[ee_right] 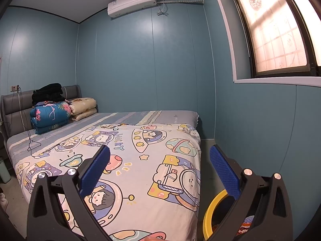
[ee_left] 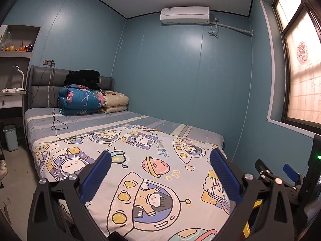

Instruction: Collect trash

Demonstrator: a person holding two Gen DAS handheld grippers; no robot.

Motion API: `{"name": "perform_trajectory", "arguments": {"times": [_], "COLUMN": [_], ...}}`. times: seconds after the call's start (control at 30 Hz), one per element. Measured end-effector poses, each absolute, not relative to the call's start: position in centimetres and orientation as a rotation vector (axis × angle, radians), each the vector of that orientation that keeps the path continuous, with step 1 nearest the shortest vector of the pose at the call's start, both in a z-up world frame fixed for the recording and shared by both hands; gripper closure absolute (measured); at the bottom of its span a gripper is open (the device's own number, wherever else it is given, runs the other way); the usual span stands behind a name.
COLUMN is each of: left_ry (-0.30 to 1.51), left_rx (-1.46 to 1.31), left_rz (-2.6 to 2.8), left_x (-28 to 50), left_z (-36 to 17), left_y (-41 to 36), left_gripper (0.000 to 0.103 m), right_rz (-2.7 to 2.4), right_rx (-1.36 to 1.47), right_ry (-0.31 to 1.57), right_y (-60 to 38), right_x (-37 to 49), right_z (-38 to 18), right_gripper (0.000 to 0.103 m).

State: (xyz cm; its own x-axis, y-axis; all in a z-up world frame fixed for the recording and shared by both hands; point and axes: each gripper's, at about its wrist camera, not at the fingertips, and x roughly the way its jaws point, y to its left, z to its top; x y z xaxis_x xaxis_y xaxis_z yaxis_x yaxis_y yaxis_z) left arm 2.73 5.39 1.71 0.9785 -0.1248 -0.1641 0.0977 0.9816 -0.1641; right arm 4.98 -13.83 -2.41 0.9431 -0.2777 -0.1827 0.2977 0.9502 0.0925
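Note:
My left gripper [ee_left: 160,156] is open, its blue pads spread wide over the cartoon-print bedsheet [ee_left: 160,180] with nothing between them. My right gripper [ee_right: 160,152] is also open and empty, hovering over the bed's near right corner. Part of the right gripper [ee_left: 276,172] shows at the right edge of the left wrist view. A yellow-rimmed container [ee_right: 215,200] sits low beside the bed under the right gripper, with colourful scraps [ee_right: 245,227] inside. Its rim [ee_left: 257,203] peeks out in the left wrist view. I cannot pick out any loose trash on the bed.
Folded quilts [ee_left: 80,100] and a black garment [ee_left: 83,77] are stacked at the headboard. A black cable [ee_left: 58,126] trails across the bed. A pale lidded bin [ee_left: 10,137] stands on the floor at the left, below a desk. Blue walls and a window [ee_right: 276,36] close the right side.

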Motion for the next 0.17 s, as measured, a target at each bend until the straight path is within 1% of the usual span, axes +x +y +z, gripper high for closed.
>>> {"name": "perform_trajectory", "arguments": {"times": [0.17], "left_ry": [0.176], "left_rx": [-0.159], "left_rz": [-0.11], "left_x": [2.86], "left_z": [1.65], "left_y": [5.5], "left_gripper": [0.008], "right_rz": [-0.295], "right_rx": [0.119], "right_ry": [0.17], "right_y": [-13.82], "right_x": [5.01], "right_z": [-2.43], "right_gripper": [0.008]}}
